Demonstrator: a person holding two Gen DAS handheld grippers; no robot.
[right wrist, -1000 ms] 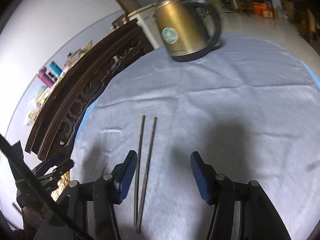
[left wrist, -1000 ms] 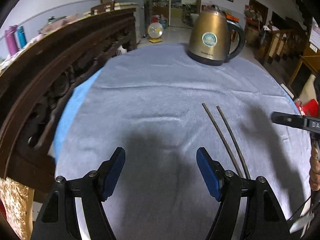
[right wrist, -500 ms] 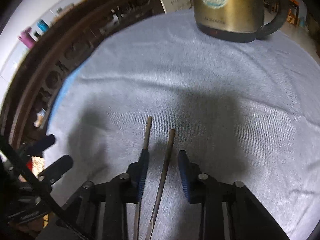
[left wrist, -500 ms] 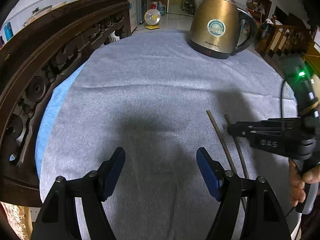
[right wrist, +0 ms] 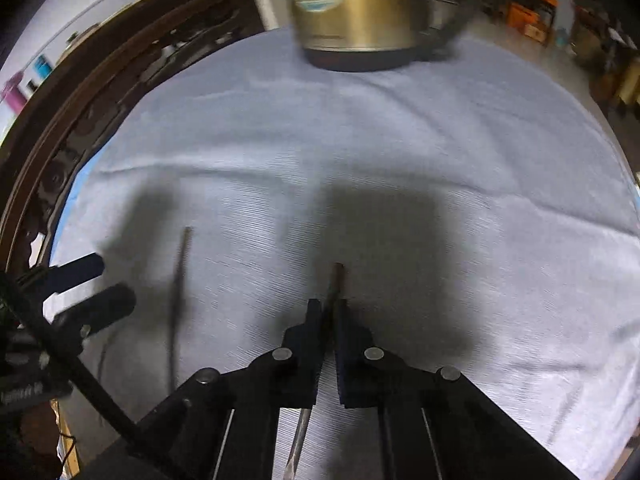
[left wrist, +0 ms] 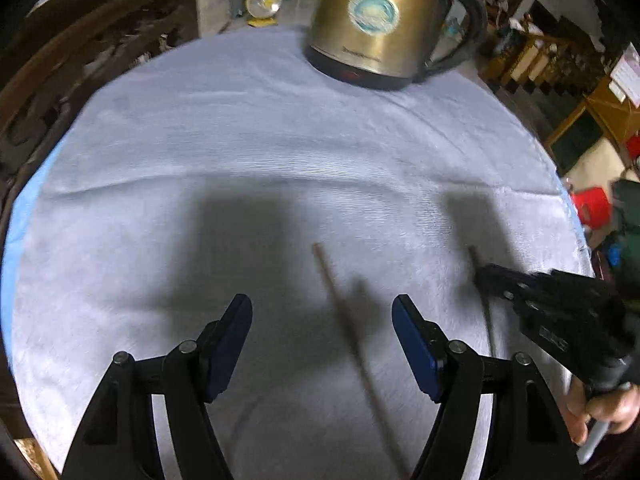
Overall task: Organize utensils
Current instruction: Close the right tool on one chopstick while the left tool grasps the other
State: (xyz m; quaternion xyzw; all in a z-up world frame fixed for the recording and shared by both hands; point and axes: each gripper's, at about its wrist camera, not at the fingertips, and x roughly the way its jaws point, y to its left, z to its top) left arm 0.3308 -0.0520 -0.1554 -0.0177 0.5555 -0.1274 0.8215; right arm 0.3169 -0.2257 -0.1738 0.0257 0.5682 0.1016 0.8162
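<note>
Two dark chopsticks lie on the pale blue-grey cloth point(left wrist: 240, 152). My right gripper point(right wrist: 329, 312) is shut on one chopstick point(right wrist: 335, 280), whose tip sticks out past the fingers; in the left wrist view this gripper point(left wrist: 484, 280) is at the right with that chopstick point(left wrist: 474, 254). The other chopstick point(left wrist: 344, 316) lies on the cloth between the fingers of my left gripper point(left wrist: 322, 320), which is open and empty above it. It also shows at the left in the right wrist view point(right wrist: 178, 288).
A gold electric kettle point(left wrist: 372, 20) stands at the far side of the round table. A carved dark wooden chair back point(right wrist: 80, 112) curves along the left edge. The cloth's right edge point(left wrist: 568, 208) drops off to the floor.
My right gripper has closed on one chopstick and moved it right, away from the other. My left gripper has moved forward and right so the second chopstick lies between its fingers.
</note>
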